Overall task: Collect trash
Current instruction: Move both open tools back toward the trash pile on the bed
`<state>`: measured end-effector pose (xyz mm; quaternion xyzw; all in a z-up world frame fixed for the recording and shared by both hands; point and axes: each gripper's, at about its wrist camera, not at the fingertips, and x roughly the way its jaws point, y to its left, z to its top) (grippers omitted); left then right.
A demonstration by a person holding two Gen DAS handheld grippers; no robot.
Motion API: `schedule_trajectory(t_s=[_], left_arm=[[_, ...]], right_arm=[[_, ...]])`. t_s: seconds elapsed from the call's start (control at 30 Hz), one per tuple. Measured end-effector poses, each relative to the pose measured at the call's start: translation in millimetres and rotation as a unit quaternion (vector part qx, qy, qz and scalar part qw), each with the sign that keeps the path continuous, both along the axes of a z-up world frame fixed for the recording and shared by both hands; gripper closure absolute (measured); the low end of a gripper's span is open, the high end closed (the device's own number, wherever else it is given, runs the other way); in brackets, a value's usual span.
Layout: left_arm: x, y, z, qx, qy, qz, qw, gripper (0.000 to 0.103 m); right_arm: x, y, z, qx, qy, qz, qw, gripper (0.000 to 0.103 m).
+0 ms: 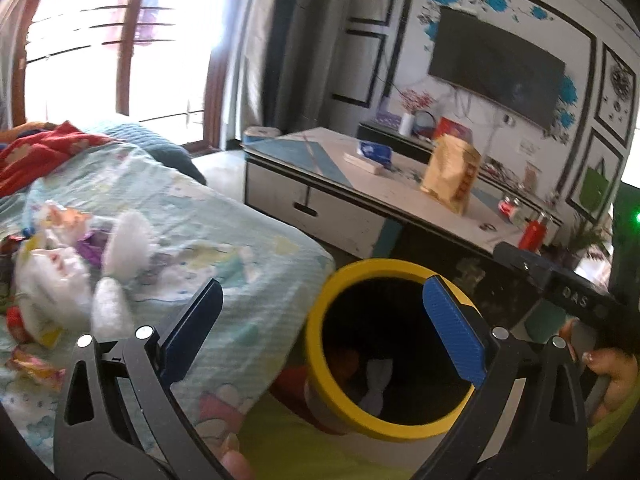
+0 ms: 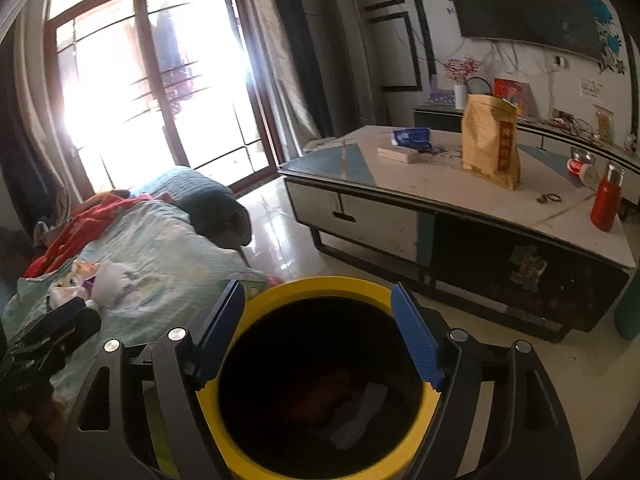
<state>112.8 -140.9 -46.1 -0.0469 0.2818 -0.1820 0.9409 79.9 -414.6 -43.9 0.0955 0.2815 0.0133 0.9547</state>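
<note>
Both tools, left (image 1: 322,330) and right (image 2: 318,334), hung spread and empty over the yellow-rimmed bin (image 2: 320,380) below me. Its dark inside made the contents hard to tell: something white, something reddish. More trash (image 1: 68,264), crumpled wrappers and tissue, lay piled on the bed (image 1: 224,232) well left of the bin. I judged it light, soft and crinkly, best pinched at a raised fold. Blur smeared the pile's edges.
</note>
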Motion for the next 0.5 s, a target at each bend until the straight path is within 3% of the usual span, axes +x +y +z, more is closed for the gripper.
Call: schedule_trajectory(t_s=[0.5], left_arm=[[-12,70,20,-0.014,-0.038,0.094,0.9948,0.011]], right_arm=[[-2,79,18,-0.023,-0.022,0.088,0.996,0.029]])
